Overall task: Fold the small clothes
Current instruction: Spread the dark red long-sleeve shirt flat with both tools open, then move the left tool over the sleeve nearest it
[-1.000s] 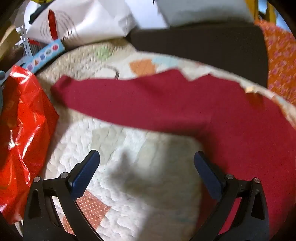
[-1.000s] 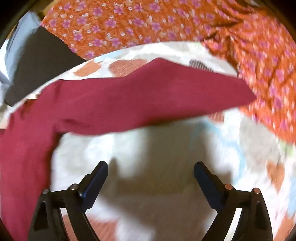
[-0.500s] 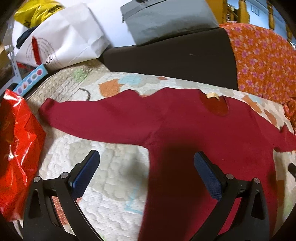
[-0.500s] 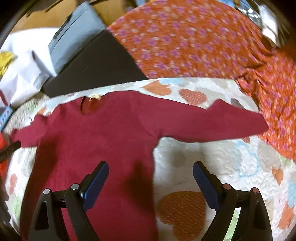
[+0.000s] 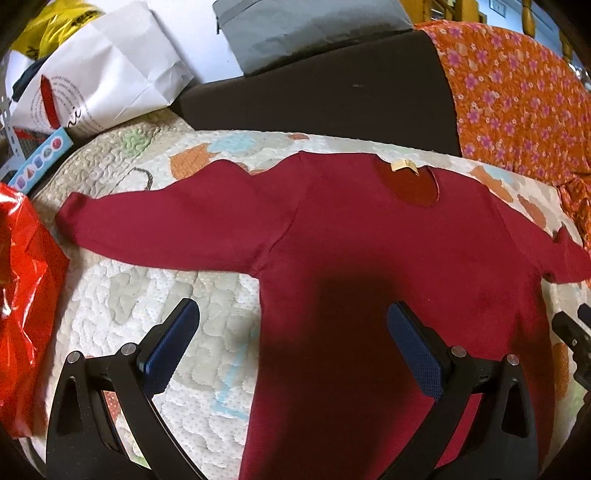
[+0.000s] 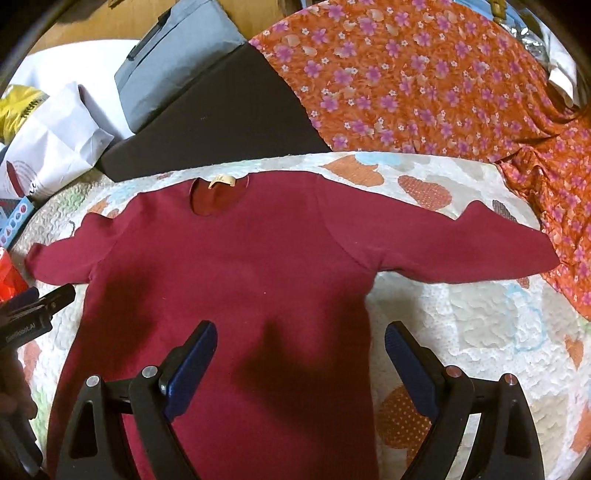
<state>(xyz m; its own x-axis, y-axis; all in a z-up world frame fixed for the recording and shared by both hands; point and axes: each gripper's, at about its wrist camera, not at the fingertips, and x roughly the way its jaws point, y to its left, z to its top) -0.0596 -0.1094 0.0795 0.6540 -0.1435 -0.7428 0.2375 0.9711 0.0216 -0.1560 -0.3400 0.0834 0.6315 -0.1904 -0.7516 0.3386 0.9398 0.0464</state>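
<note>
A small dark red long-sleeved top (image 5: 369, 240) lies flat on a quilted mat (image 5: 122, 288), front up, both sleeves spread out, neck hole with a tan label at the far side. It also shows in the right wrist view (image 6: 240, 277). My left gripper (image 5: 291, 332) is open and empty, held above the top's left side seam. My right gripper (image 6: 299, 350) is open and empty, above the top's right side seam. The left gripper shows at the left edge of the right wrist view (image 6: 33, 314).
A red plastic bag (image 5: 22, 295) lies at the mat's left. A white paper bag (image 5: 103, 74), a grey bag (image 5: 306, 26) and a dark cushion (image 5: 332, 92) sit behind. An orange floral cloth (image 6: 443, 92) covers the right side.
Both grippers have pulled back and risen from the sleeves. The views now take in the whole top instead of one sleeve each. The top lies still.
</note>
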